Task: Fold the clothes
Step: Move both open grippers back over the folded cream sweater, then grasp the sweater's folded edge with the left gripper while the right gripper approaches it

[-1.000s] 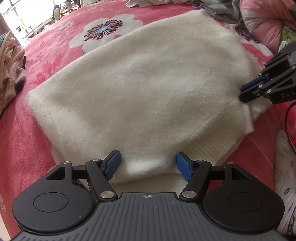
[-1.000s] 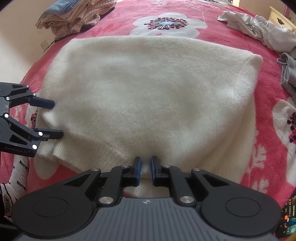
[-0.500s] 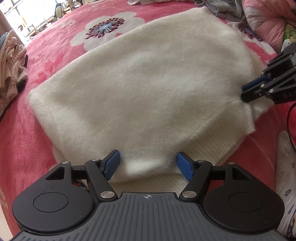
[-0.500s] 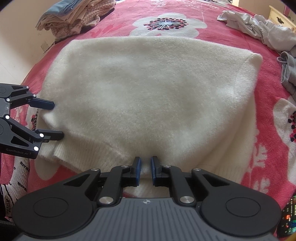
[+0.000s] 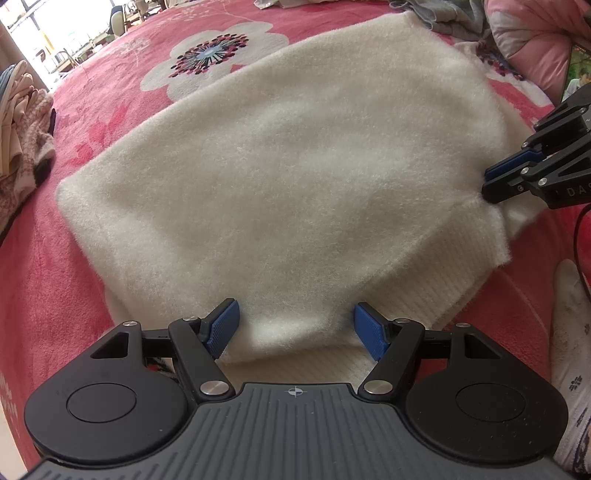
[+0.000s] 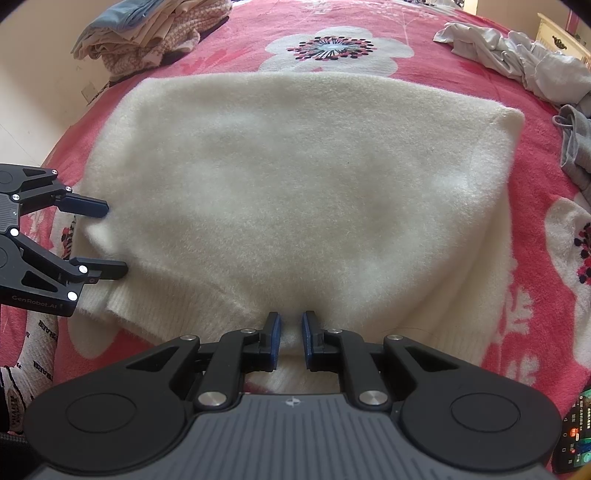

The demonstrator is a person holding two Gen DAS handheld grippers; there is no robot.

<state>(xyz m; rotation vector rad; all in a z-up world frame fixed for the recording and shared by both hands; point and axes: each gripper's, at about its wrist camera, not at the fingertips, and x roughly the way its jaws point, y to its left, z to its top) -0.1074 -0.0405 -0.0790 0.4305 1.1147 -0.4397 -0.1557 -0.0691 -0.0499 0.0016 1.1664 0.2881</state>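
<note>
Nothing has moved: left gripper (image 5: 294,326) jaws spread over the sweater (image 5: 295,166); right gripper (image 6: 291,341) pinching its hem.

**Everything placed around the sweater**

The sweater (image 5: 295,177) lies flat on the bedspread (image 5: 44,280), filling its middle. At the sweater's near edge sit both grippers: the left gripper (image 5: 295,328) at its near-left corner, the right gripper (image 6: 291,339) further right along the same edge. Beyond the sweater's far-left corner rests a pile of clothes (image 6: 147,33). Beyond its far-right corner lie loose garments (image 6: 517,70). Just right of the sweater's near edge lies a phone (image 6: 574,435).
</note>
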